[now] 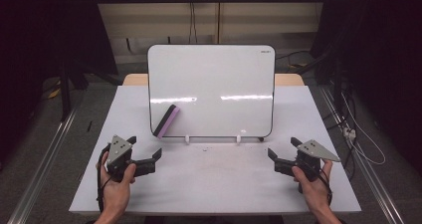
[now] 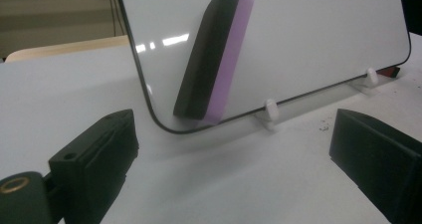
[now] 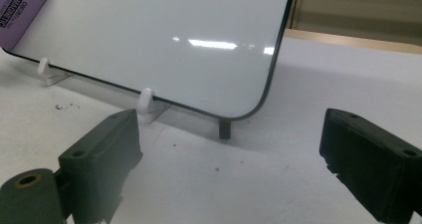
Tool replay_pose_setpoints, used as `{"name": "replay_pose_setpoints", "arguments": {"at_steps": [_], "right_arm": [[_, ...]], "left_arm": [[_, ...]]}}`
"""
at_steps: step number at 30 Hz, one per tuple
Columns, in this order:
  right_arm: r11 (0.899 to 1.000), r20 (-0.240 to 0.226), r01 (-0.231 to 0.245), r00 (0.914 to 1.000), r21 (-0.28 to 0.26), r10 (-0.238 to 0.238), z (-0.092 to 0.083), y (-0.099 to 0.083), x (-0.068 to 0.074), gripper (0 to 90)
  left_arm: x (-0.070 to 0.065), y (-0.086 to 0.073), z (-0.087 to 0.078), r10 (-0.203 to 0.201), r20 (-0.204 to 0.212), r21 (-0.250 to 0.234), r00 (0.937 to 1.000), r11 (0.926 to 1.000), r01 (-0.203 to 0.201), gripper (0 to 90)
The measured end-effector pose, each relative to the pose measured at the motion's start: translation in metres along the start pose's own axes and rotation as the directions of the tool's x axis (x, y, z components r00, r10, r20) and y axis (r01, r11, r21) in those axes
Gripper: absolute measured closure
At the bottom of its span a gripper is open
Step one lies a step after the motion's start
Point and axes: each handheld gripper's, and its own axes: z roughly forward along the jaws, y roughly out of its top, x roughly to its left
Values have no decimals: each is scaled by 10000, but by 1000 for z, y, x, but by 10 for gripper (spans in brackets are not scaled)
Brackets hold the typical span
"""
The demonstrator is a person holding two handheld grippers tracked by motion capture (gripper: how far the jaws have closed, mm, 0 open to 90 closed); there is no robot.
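A white board (image 1: 214, 84) stands upright on the white table (image 1: 214, 184), leaning back on small white feet (image 1: 187, 139). A black and purple eraser (image 1: 166, 120) clings tilted to the board's lower left corner. My left gripper (image 1: 146, 146) rests low at the front left, open and empty, with its jaws aimed at the board. In the left gripper view the eraser (image 2: 214, 55) lies ahead of the gripper (image 2: 234, 149), apart from both jaws. My right gripper (image 1: 282, 147) is open and empty at the front right. In the right gripper view, the gripper (image 3: 229, 154) faces the board's lower right corner (image 3: 249, 109).
A dark prop leg (image 3: 225, 128) stands behind the board's right corner. Small dark specks (image 3: 62, 106) dot the table in front of the board. Cables (image 1: 358, 139) trail on the floor right of the table. Metal rails (image 1: 45, 154) run along both sides.
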Motion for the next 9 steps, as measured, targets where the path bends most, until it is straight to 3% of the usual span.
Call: {"name": "replay_pose_setpoints", "arguments": {"at_steps": [3, 9], "right_arm": [[9999, 98, -107, 9999, -41, 107, 0, -3, 0, 95], [9998, 49, -191, 9998, -88, 192, -2, -3, -1, 93]], "left_arm": [[0, -4, -2, -207, -33, 92, 9998, 9997, 207, 48], [0, -5, -2, -257, -17, 50, 9997, 9997, 257, 47]]}}
